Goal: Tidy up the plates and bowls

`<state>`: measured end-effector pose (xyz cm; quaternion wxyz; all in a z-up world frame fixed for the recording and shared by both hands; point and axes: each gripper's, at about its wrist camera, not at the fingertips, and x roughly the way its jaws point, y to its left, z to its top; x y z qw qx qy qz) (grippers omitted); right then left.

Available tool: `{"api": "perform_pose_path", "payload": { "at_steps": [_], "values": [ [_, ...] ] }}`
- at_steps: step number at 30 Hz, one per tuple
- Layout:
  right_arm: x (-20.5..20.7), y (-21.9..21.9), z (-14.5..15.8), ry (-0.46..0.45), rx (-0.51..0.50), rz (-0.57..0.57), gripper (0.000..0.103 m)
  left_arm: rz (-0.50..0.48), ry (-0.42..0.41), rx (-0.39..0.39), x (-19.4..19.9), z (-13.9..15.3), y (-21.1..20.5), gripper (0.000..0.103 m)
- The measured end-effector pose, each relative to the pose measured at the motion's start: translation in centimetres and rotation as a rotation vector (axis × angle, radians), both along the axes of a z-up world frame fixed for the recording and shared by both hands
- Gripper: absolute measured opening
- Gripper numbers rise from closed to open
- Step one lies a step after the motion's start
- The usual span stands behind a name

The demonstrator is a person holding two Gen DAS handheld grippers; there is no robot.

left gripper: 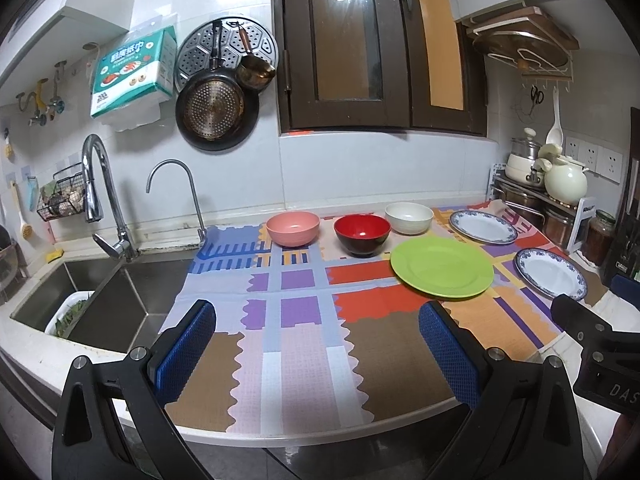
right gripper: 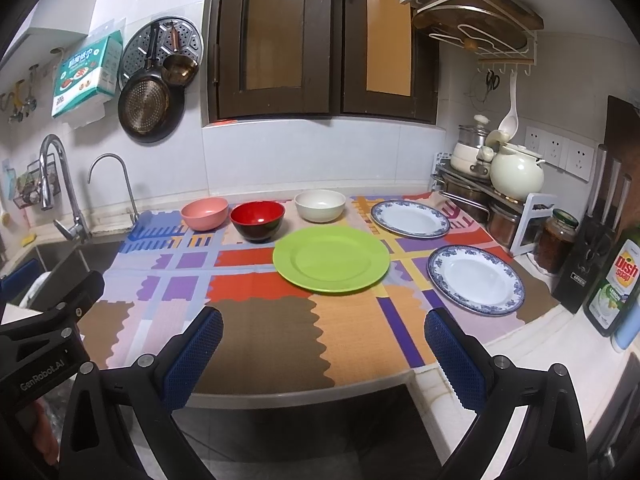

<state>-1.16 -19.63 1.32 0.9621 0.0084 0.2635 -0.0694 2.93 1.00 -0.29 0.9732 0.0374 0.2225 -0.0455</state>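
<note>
Nothing is being carried yet; both tools are hanging over the near edge of the desk (right gripper: 520, 344), so I judge the sorting is only starting. The left gripper (left gripper: 318, 352) is holding its jaws spread wide and empty, and the right gripper (right gripper: 324, 356) is doing the same.

In the right wrist view, three bowls are sitting in a row toward 12 o'clock on the patterned mat (right gripper: 256, 332): the pink bowl (right gripper: 204, 213) at 11, the red bowl (right gripper: 257, 220) just beside it, the white bowl (right gripper: 320, 205) slightly further back. The green plate (right gripper: 331, 259) is lying flat nearest the middle, with one blue-rimmed plate (right gripper: 410, 218) at 1 o'clock and the second blue-rimmed plate (right gripper: 476, 279) at 2 o'clock, all apart from one another.

The next move is probably calling for a rim pinch: reaching forward to a plate edge or a bowl wall, closing, then lifting it onto its like.
</note>
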Motion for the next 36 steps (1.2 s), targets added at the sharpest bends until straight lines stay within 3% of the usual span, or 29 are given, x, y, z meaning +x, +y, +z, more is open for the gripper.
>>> {"api": "perform_pose_path", "payload": {
  "at_steps": [15,27,36],
  "values": [
    [3.1,-0.4,-1.1,0.028,0.02,-0.074,0.102,-0.071,0.062,0.014,5.2,-0.8,-1.3,0.103],
    [10.9,-4.9,-1.6,0.009,0.035,-0.072,0.102,-0.036,0.039,0.025,12.7,-0.9,-6.0,0.103],
    [16.8,-9.3,-2.8,0.031,0.05,-0.045,0.102,-0.019,0.083,0.05,17.4,-2.1,-9.7,0.1]
  ]
}}
